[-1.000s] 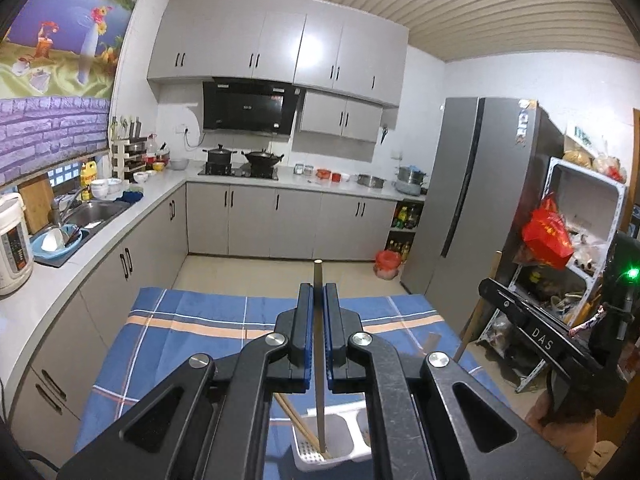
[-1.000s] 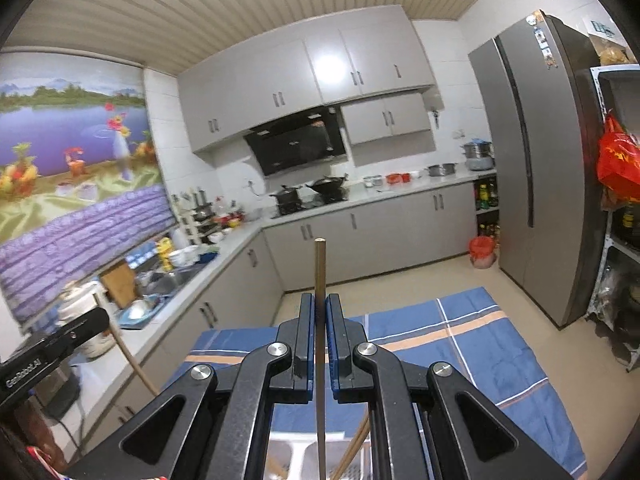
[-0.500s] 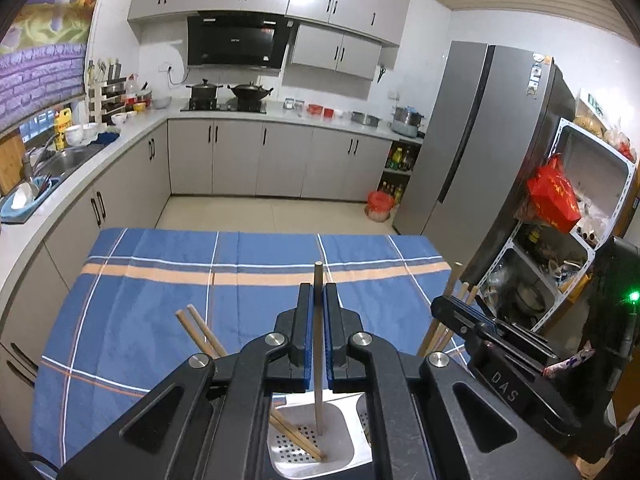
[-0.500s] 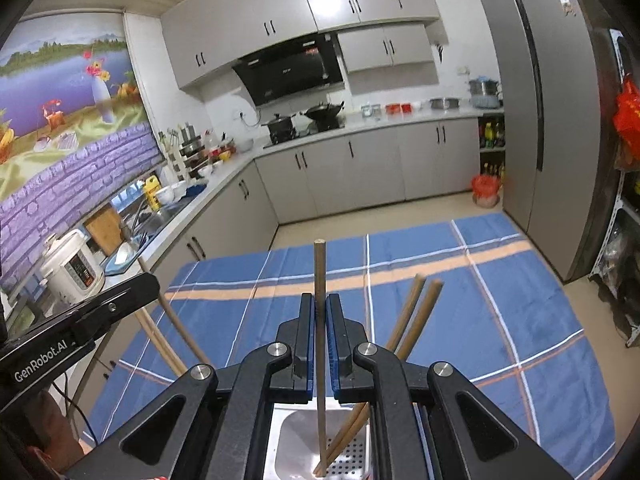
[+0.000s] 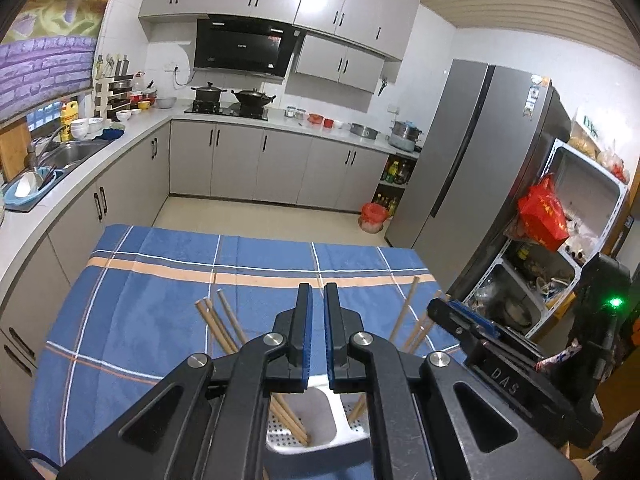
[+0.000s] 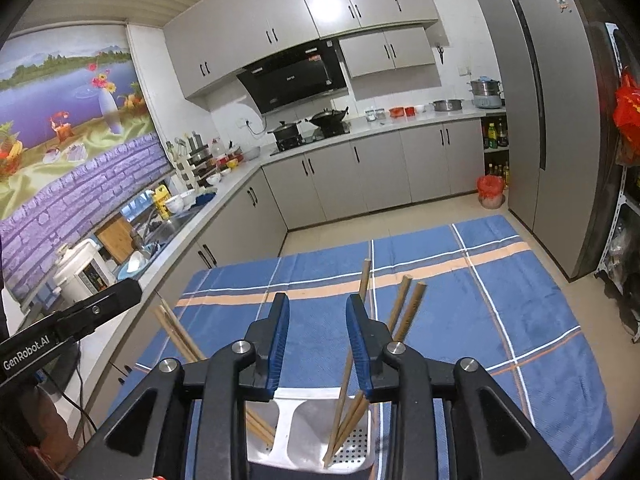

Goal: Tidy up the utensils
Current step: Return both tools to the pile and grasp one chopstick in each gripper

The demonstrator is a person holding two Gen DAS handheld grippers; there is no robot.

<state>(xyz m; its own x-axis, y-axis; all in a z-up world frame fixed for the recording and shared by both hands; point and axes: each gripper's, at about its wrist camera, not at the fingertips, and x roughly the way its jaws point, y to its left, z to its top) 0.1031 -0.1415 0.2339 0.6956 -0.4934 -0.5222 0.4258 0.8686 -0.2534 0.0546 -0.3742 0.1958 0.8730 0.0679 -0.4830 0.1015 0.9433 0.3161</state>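
Observation:
A white two-compartment utensil holder (image 5: 320,420) stands on the blue plaid tablecloth (image 5: 160,304), right under both grippers. Wooden chopsticks (image 5: 224,332) lean in its left compartment and more chopsticks (image 5: 404,316) lean in the right one. My left gripper (image 5: 316,300) is above the holder, its jaws slightly apart and empty. My right gripper (image 6: 318,312) is open and empty above the same holder (image 6: 304,432). Three chopsticks (image 6: 404,312) lean in its right compartment and others (image 6: 176,332) lean left.
The right gripper's body (image 5: 500,360) shows at the right in the left wrist view, the left gripper's body (image 6: 60,332) at the left in the right wrist view. A counter with sink (image 5: 68,152) runs left. A fridge (image 5: 472,168) stands right.
Both grippers held a chopstick upright over the holder. Both have opened and let go; those chopsticks now lean in the holder with the others.

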